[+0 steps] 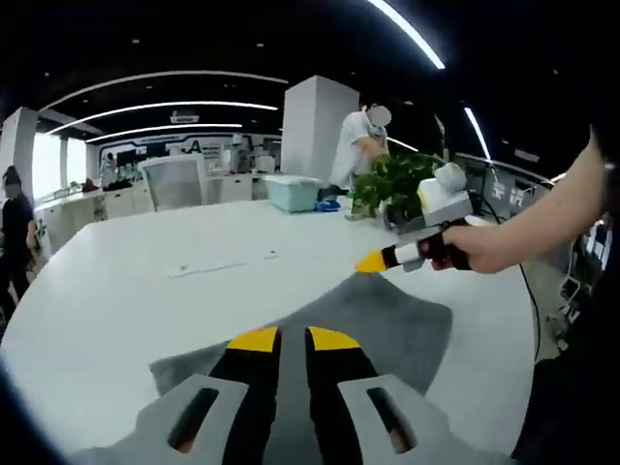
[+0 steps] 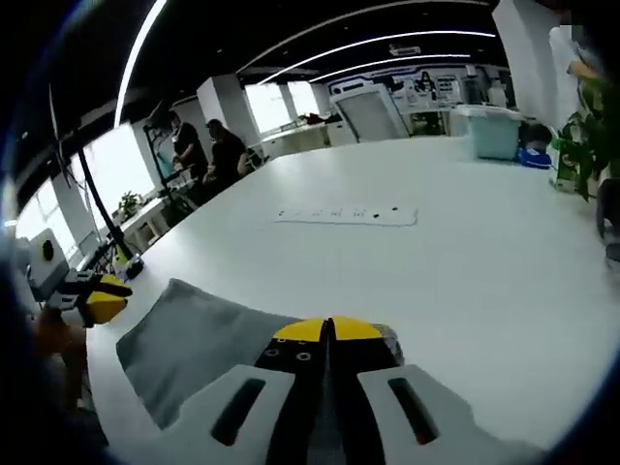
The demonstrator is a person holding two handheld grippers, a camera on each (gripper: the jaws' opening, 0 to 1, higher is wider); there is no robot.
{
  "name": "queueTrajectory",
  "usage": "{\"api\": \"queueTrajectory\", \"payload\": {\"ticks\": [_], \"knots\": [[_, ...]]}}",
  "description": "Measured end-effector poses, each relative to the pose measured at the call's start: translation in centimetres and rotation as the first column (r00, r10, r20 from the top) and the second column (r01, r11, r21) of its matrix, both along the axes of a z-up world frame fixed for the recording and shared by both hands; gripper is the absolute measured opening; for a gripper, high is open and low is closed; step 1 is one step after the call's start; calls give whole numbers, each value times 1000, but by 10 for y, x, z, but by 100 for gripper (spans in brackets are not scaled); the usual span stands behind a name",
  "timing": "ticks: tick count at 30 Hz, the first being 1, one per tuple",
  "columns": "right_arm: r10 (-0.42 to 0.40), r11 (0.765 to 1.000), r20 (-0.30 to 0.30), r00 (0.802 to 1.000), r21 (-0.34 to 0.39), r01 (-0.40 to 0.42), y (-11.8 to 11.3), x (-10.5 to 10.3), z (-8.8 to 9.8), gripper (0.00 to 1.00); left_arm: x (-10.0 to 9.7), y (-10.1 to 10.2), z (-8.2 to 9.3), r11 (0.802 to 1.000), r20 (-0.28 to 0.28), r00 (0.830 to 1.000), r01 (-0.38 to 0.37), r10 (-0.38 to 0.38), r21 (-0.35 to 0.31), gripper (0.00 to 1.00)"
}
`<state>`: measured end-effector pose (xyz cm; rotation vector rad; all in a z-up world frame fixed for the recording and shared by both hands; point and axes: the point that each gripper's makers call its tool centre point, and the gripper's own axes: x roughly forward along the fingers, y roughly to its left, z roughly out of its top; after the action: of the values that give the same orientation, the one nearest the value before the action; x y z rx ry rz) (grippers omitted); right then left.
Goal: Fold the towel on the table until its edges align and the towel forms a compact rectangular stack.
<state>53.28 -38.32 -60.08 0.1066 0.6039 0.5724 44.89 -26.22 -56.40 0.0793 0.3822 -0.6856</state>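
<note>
A grey towel (image 1: 387, 325) lies on the white table (image 1: 145, 291). In the left gripper view my left gripper (image 1: 294, 339) sits low over the towel's near edge, its yellow-tipped jaws almost together with grey cloth in the narrow gap. A hand holds my right gripper (image 1: 371, 262) at the towel's far corner, which rises to its shut tips. In the right gripper view my right gripper (image 2: 329, 329) is shut, with a bit of the towel (image 2: 194, 339) at its tips. The left gripper (image 2: 105, 302) is at the towel's far left edge.
A white power strip (image 2: 344, 215) lies mid-table beyond the towel. A potted plant (image 1: 392, 184) and a teal box (image 1: 291, 192) stand near the table's far side. People stand at desks in the background (image 2: 228, 145). The table edge runs close behind the towel (image 2: 107, 387).
</note>
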Motion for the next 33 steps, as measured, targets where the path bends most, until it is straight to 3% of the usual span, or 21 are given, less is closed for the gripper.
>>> {"api": "queueTrajectory", "payload": {"ticks": [8, 16, 20, 22, 24, 26, 27, 28, 29, 31, 33], "knots": [[196, 977, -12, 981, -80, -196, 36, -16, -8, 0, -16, -26, -15, 994, -39, 994, 102, -100, 47, 1], [271, 959, -33, 962, -76, -273, 57, -23, -14, 0, -27, -40, -28, 987, -83, 985, 155, -151, 45, 1], [304, 947, -85, 949, -83, -311, 62, -33, -23, 0, -38, -44, -47, 982, -155, 973, 180, -170, 55, 1], [324, 938, -96, 941, -95, -332, 64, -34, -30, 0, -40, -47, -53, 981, -148, 974, 183, -173, 57, 1], [367, 918, -115, 923, -112, -379, 69, -41, -40, 0, -44, -48, -67, 977, -160, 972, 187, -170, 98, 1], [424, 879, -134, 895, -175, -443, 72, -48, -55, 0, -47, -47, -79, 973, -164, 975, 176, -152, 147, 1], [439, 878, -79, 895, -172, -446, 77, -44, -52, 0, -49, -45, -89, 967, -166, 977, 166, -134, 193, 1], [426, 886, -104, 899, -154, -437, 76, -44, -51, 0, -50, -47, -92, 969, -162, 979, 157, -127, 192, 1], [429, 886, -112, 897, -145, -441, 77, -42, -51, 0, -45, -48, -85, 974, -110, 987, 133, -115, 181, 1], [443, 880, -106, 890, -141, -454, 78, -41, -51, 0, -47, -47, -85, 976, -131, 987, 113, -89, 184, 1], [435, 885, -101, 895, -138, -445, 80, -41, -51, 0, -48, -46, -86, 968, -104, 989, 128, -108, 214, 1]]}}
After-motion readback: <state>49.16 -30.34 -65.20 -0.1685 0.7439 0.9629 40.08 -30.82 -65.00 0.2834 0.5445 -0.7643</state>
